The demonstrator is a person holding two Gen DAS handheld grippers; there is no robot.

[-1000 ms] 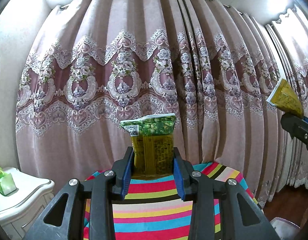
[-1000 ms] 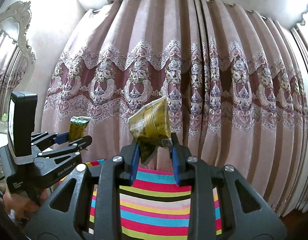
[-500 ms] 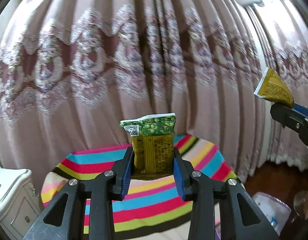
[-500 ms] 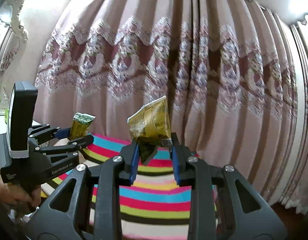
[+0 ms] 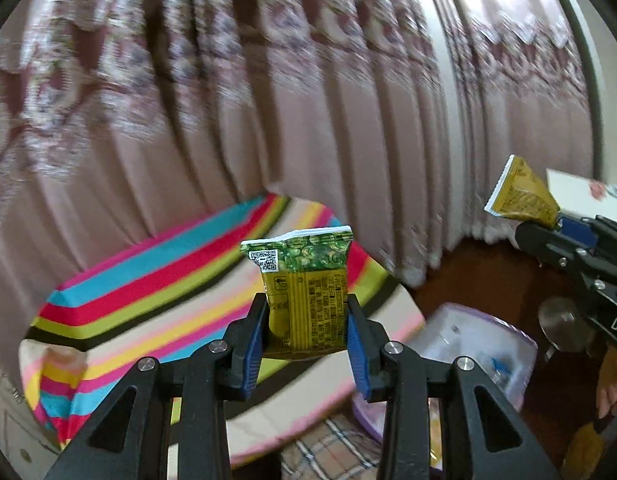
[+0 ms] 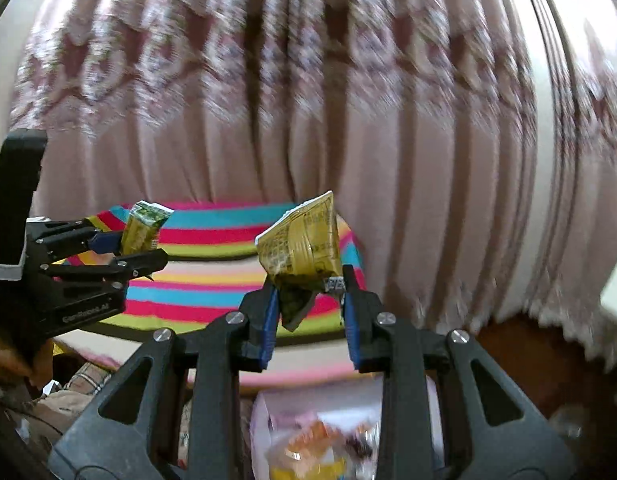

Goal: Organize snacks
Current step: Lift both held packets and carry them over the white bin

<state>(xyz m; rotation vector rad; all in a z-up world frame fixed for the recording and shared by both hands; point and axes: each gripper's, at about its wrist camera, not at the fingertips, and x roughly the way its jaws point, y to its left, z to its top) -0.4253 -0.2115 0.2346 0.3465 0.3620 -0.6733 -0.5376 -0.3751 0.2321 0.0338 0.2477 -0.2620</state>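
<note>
We squeeze a green snack pack (image 5: 306,300) tight in our left gripper (image 5: 307,330). Our right gripper (image 6: 308,312) pinches a yellow snack pack (image 6: 302,246) above a striped cloth (image 6: 228,280).

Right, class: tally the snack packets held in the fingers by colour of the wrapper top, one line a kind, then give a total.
Green-topped snack packet, in the left gripper: 1
All-yellow snack packet, in the right gripper: 1
Total: 2
</note>
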